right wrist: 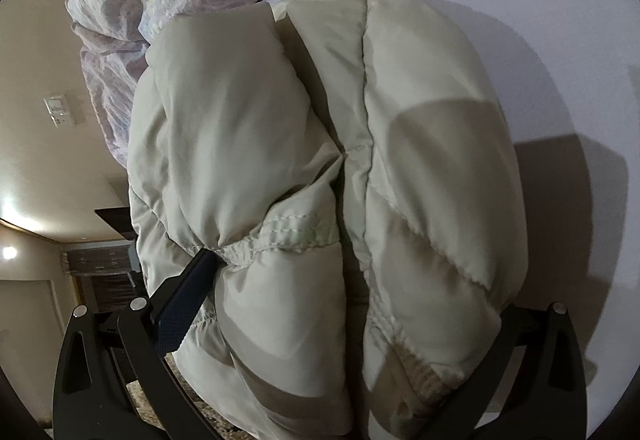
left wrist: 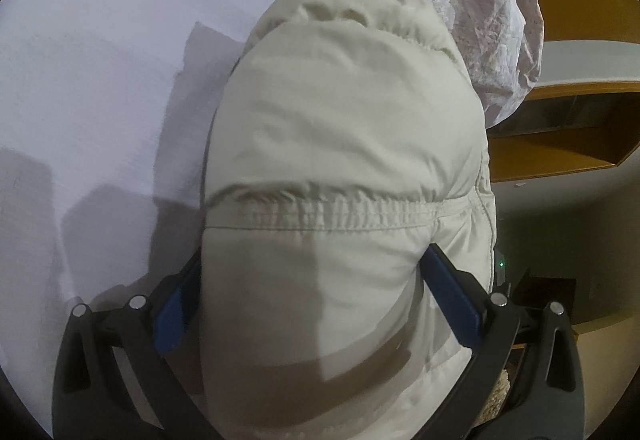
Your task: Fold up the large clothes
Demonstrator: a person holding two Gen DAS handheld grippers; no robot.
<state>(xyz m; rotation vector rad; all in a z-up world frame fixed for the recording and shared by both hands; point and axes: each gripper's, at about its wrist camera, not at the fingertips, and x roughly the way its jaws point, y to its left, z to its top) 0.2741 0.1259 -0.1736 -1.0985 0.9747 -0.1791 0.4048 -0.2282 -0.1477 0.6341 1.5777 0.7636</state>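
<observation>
**Both grippers on puffer jacket, pale sheet surface**

Surface: a plain pale lavender sheet (left wrist: 100, 88) filled the left of the left wrist view and the upper right of the right wrist view, with hard-edged shadows across it. A crumpled pink-patterned quilt (left wrist: 472, 0) lay bunched at the far end of the sheet. Beyond the sheet's edge were wooden shelves (left wrist: 560, 144) on a cream wall; the right wrist view showed a wall switch plate (right wrist: 60, 111) and a lit ceiling lamp (right wrist: 9, 252).

Task item: a cream quilted puffer jacket (left wrist: 340, 144) lay bundled on the sheet, near its edge and touching the quilt at its far end. Its long axis ran away from both cameras, towards the quilt. An elasticated seam crossed it sideways near the left gripper; a dark-piped edge showed at the far end.

Left gripper (left wrist: 316, 272): jaws spread wide, blue pads (left wrist: 452, 300) pressed against both flanks of the jacket bulk, so it gripped the jacket.

Right gripper (right wrist: 348, 280): also wide apart, jacket filling the gap. One blue pad (right wrist: 188, 300) touched the fabric at the gathered seam; the other finger was hidden under the padding. It held the jacket.
</observation>
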